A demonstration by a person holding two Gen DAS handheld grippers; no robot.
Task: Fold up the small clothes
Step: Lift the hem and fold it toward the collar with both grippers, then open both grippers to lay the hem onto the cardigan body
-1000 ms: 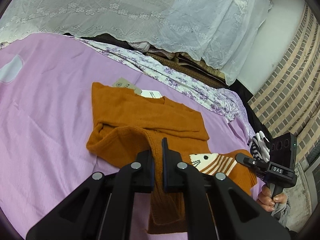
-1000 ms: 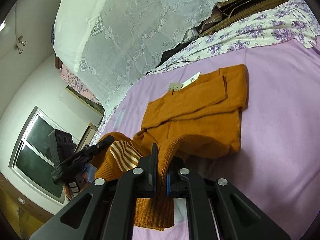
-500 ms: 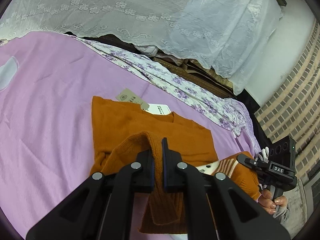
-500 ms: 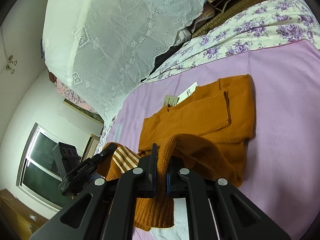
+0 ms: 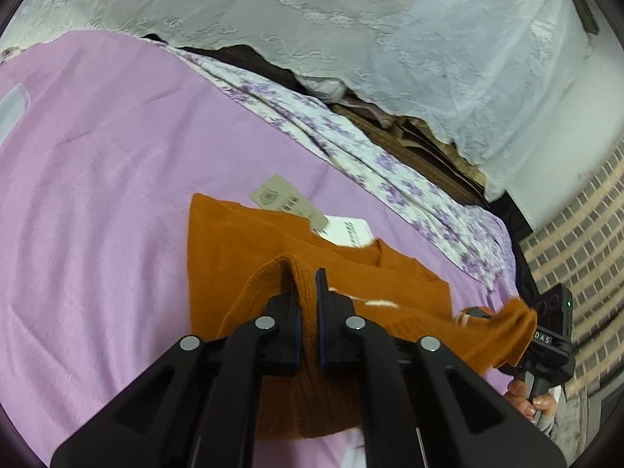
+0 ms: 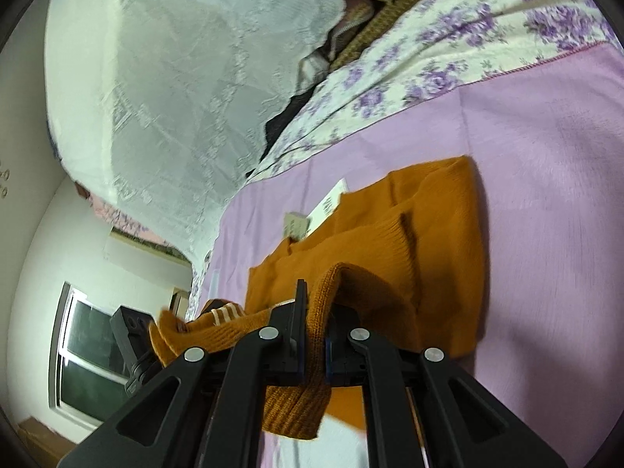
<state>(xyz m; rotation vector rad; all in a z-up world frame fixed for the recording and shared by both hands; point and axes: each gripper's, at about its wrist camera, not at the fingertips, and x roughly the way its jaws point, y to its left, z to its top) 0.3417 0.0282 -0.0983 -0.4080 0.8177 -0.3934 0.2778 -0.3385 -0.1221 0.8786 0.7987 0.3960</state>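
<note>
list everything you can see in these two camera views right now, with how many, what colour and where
sweater: one, orange knit with a white striped patch, lying on the bed, its near edge lifted by both claws
hang tags: two, beige and white, at the sweater's neckline
bed sheet: one, lilac, under the sweater
floral sheet: one, white with purple flowers, along the far edge of the lilac sheet
lace cover: one, white, draped over a pile behind the bed
brick-pattern wall: one, brown and white, right of the left view
window: one, dark, lower left of the right view
left claw: one, black, shut on the sweater
right claw: one, black, shut on the sweater
hand: one, holding the right claw's handle
</note>
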